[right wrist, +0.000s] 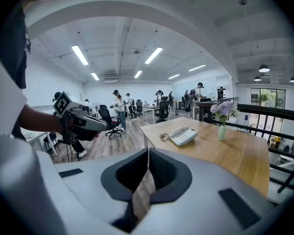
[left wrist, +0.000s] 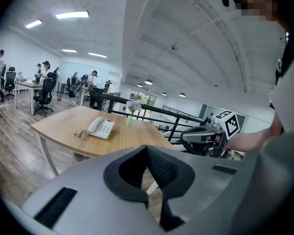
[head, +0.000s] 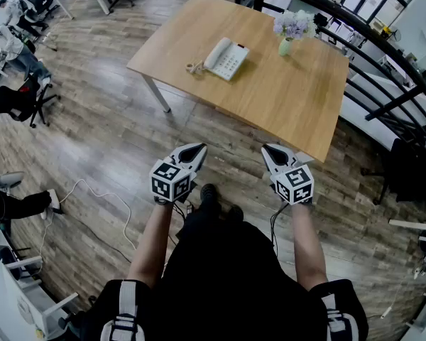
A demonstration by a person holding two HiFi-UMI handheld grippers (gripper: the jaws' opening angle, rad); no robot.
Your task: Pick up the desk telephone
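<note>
- Head view: The left gripper [head: 196,148] and right gripper [head: 269,150] are held side by side over the wooden floor [head: 92,141], near the person's body. Each has its jaws pressed together and holds nothing. The desk telephone [head: 226,57] lies on the far left part of the table [head: 284,98], well apart from both grippers. Its handset is on the cradle. A vase of flowers [head: 291,30] stands to its right, near the far edge.
- Left gripper view: The left gripper's [left wrist: 147,148] jaws meet with nothing between them. Beyond them, to the left, the desk telephone [left wrist: 100,128] rests on the table [left wrist: 59,129]. The right gripper [left wrist: 184,137] shows at the right.
- Right gripper view: The right gripper's [right wrist: 148,152] jaws are likewise closed on nothing. The desk telephone [right wrist: 182,135] lies ahead on the table [right wrist: 235,155], with the vase of flowers [right wrist: 222,121] to its right. The left gripper [right wrist: 105,127] shows at the left.
</note>
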